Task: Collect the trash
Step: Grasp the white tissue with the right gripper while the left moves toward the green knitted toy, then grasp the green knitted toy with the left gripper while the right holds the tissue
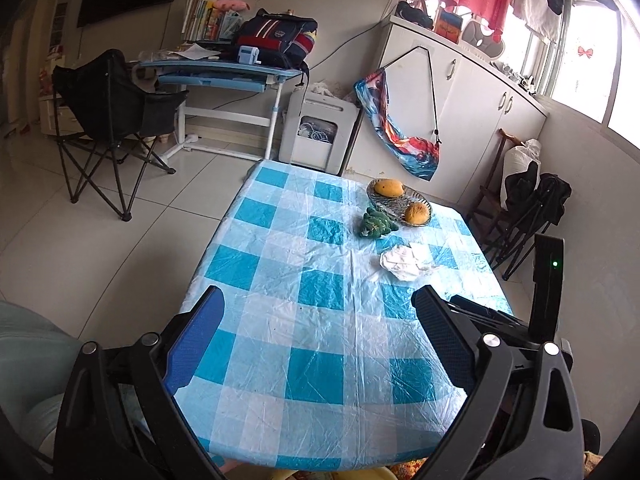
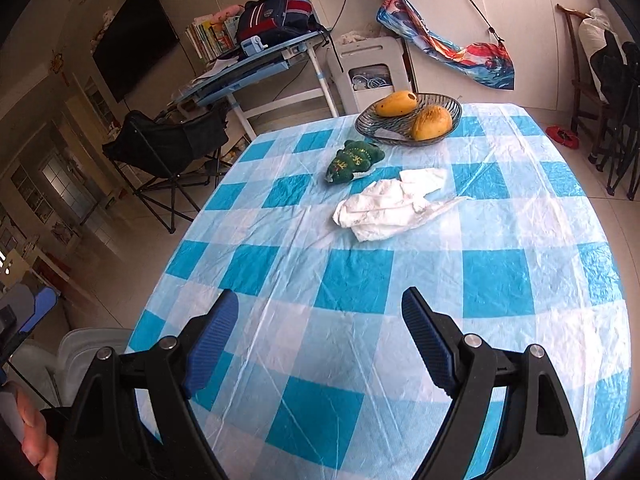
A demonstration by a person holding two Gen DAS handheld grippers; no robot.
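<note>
A crumpled white tissue (image 2: 390, 206) lies on the blue-and-white checked tablecloth (image 2: 360, 280), in front of a green plush toy (image 2: 354, 160). It also shows in the left wrist view (image 1: 406, 262), far right of the table. My right gripper (image 2: 320, 304) is open and empty, above the near half of the table, well short of the tissue. My left gripper (image 1: 318, 298) is open and empty above the near table edge; the tissue lies ahead and to its right.
A glass bowl (image 2: 408, 120) with two mangoes stands at the far end, behind the green plush toy (image 1: 376, 222). Folding chairs (image 1: 104, 120) stand left and right of the table. A pale bin (image 2: 92, 350) shows at the lower left.
</note>
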